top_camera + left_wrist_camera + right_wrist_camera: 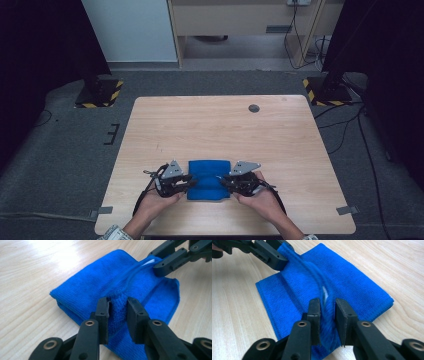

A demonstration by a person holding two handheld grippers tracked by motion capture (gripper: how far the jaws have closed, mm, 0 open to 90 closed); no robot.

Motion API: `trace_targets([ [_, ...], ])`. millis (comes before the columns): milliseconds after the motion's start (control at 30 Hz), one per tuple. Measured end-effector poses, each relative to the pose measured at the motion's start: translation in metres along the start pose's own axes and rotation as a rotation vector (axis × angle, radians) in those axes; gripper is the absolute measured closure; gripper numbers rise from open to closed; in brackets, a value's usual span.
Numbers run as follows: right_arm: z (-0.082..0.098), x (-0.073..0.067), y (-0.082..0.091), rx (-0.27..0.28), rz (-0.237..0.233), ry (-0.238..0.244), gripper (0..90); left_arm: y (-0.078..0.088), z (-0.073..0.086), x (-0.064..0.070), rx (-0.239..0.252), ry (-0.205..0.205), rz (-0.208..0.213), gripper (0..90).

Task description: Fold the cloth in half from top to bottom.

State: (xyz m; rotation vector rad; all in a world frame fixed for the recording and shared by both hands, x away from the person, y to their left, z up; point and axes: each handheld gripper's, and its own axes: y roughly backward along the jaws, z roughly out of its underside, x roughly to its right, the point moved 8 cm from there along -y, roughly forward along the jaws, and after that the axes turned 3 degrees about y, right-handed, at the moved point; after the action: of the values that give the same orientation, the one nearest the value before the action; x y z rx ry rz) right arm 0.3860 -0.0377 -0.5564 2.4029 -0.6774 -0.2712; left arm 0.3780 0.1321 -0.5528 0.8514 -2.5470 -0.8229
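Note:
A folded blue cloth (209, 180) lies near the front edge of the wooden table (225, 125). My left gripper (192, 183) sits at its left side and my right gripper (223, 181) at its right, both pointing inward. In the left gripper view a raised fold of the cloth (100, 280) stands between my left gripper's (118, 305) slightly parted jaws, and the ridge runs on to the right gripper (160, 267). In the right gripper view the blurred ridge of the cloth (352, 282) passes loosely between my right gripper's (327, 306) parted jaws. A white tag (325, 293) shows in the fold.
A small dark round cap (254, 108) is set in the table near its far right corner. Grey carpet surrounds the table, with two stand bases marked in yellow and black (100, 92) (325, 92) beyond it and cables on the floor at the right.

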Motion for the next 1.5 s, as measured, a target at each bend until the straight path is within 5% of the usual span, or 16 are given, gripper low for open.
trace_targets([
  [300,0.004,-0.009,0.007,-0.003,-0.022,-0.002,66.1,0.009,0.011,0.005,-0.008,0.000,0.017,69.0],
  [500,0.001,-0.010,0.016,0.013,-0.022,-0.025,56.1,0.018,0.008,0.008,0.027,0.002,0.018,65.2],
  [900,-0.010,-0.007,0.027,0.047,-0.019,-0.041,53.2,0.031,0.004,0.016,0.081,0.004,0.035,61.6],
  [1500,-0.010,0.013,0.014,0.025,0.040,-0.059,45.9,0.021,-0.003,-0.006,0.080,0.026,-0.058,48.0],
])
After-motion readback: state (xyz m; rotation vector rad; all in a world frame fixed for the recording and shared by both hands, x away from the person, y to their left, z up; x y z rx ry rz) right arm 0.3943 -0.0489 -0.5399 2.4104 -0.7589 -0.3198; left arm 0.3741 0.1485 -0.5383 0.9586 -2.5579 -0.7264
